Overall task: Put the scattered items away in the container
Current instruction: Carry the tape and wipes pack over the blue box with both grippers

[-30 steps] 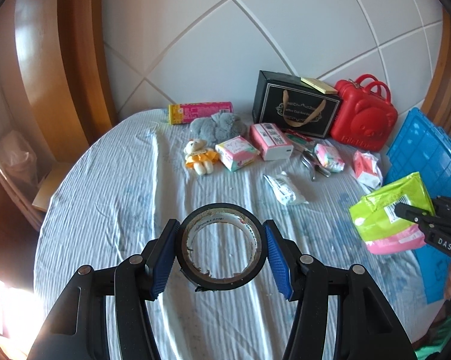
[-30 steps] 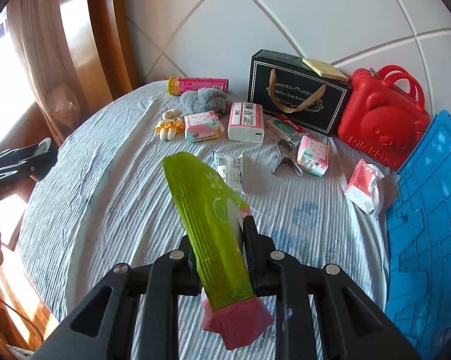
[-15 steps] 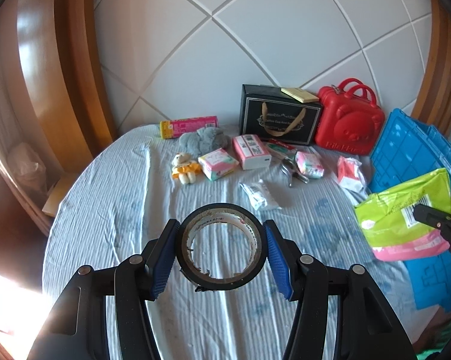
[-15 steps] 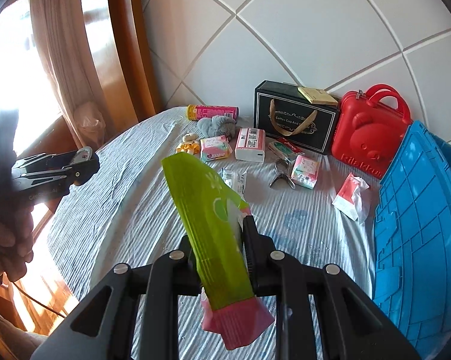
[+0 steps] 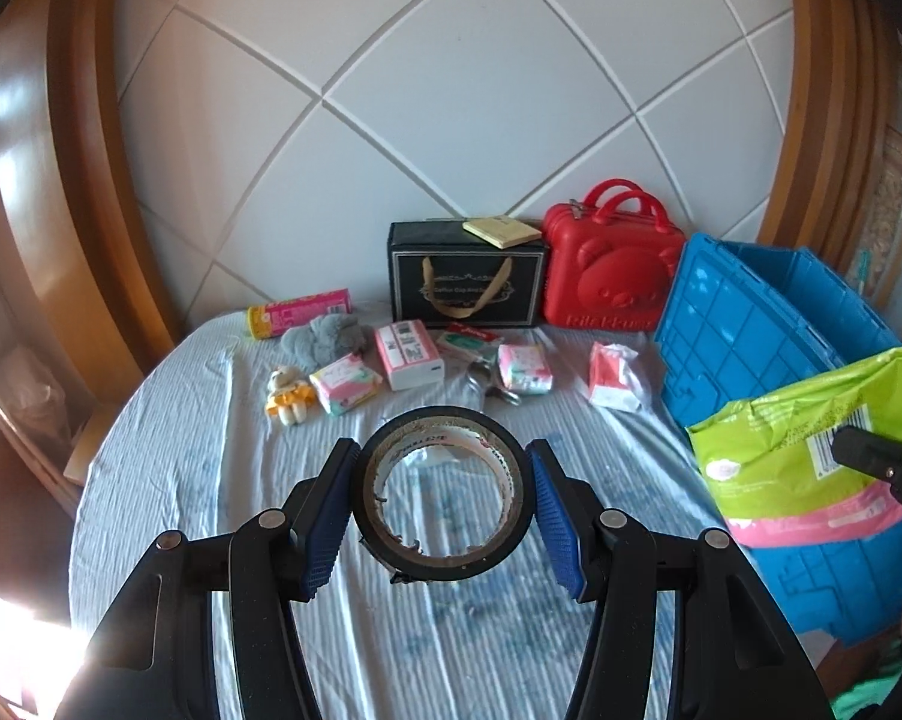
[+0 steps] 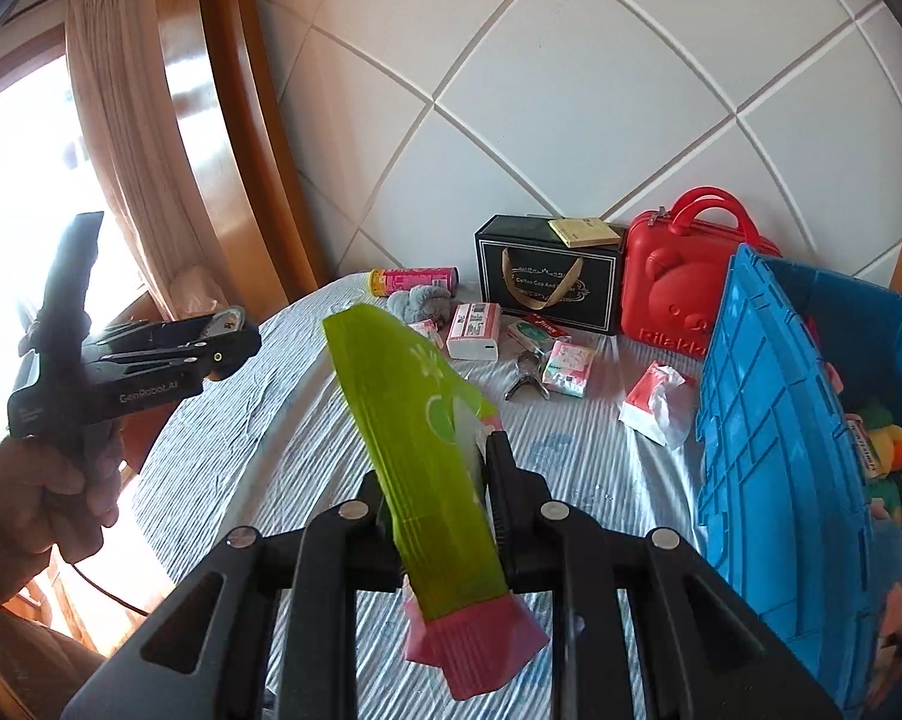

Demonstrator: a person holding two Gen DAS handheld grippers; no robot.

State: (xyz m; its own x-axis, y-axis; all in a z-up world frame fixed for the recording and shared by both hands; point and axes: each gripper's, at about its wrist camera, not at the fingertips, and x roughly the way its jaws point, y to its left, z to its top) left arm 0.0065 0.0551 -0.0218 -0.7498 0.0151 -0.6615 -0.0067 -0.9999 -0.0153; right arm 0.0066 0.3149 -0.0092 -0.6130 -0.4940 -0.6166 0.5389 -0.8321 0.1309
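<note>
Blue is your landmark: the open blue crate (image 6: 769, 438) on the right side of the bed, with a few toys already lying inside it. Your left gripper (image 5: 445, 501) is clamped across the outer rim of a roll of black tape (image 5: 445, 495), pads pressing on opposite sides, the roll carried in the air well left of the crate and above the striped sheet (image 5: 181, 480). That roll looks stiff and light, and its round, smooth edge could pivot or slip between the pads, so squeeze straight across the widest part, as you do now. Your right gripper (image 6: 439, 498) is pinched tight on a lime-green packet (image 6: 415, 420) with a pink end, held just left of the crate's near wall. It is taken low, near the pink end, so most of its length stands free above the jaws. The packet looks soft, crinkly and light; its glossy film may slide, and it will probably flop when you tilt it over the rim. Still lying on the sheet, left of the crate and towards the headboard, are a red-and-white tissue pack (image 6: 655, 402), small pink packs, a metal clip, a white box, a grey plush and a little bear. Neither item is over the crate yet.
</note>
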